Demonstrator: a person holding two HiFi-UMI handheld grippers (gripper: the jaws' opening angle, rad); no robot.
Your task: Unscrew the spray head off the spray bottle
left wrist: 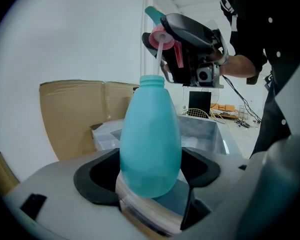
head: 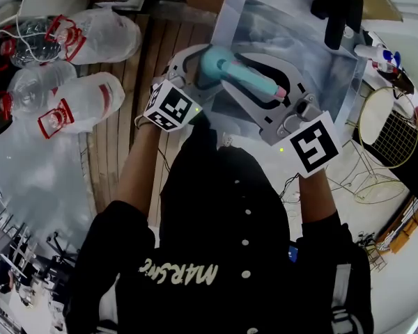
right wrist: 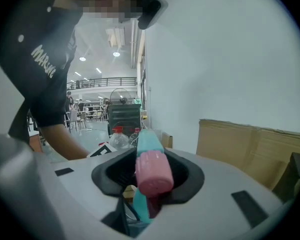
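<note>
A person [head: 216, 242] in a dark buttoned shirt fills the lower half of the head view, both forearms reaching forward over a slatted wooden surface [head: 122, 145]. Beyond the hands lies a grey metal tray [head: 313, 54], and the left gripper view shows a brown cardboard box [left wrist: 72, 114] against a pale wall behind it. Several large clear water bottles [head: 90, 96] with red caps lie on their sides to the left of the wooden surface, and a gold wire basket [head: 390, 127] stands at the right, well apart from the work. Each hand carries a gripper with a cube of square markers, one cube [head: 171, 106] on the left and one [head: 315, 143] on the right. The left gripper [left wrist: 151, 179] has its jaws clamped on the rounded lower body of the teal spray bottle [left wrist: 151, 139], which is held in the air in front of the person's chest, over the near edge of the tray. Its neck is uncovered. The right gripper [right wrist: 151, 184] has its jaws closed on the spray head [right wrist: 151, 164], a teal piece with a pink round nozzle cap pointing at that gripper's camera. In the left gripper view the spray head sits clear above the bottle's neck, tilted. A thin whitish dip tube [left wrist: 159, 59] runs down from the spray head to the mouth of the bottle.
</note>
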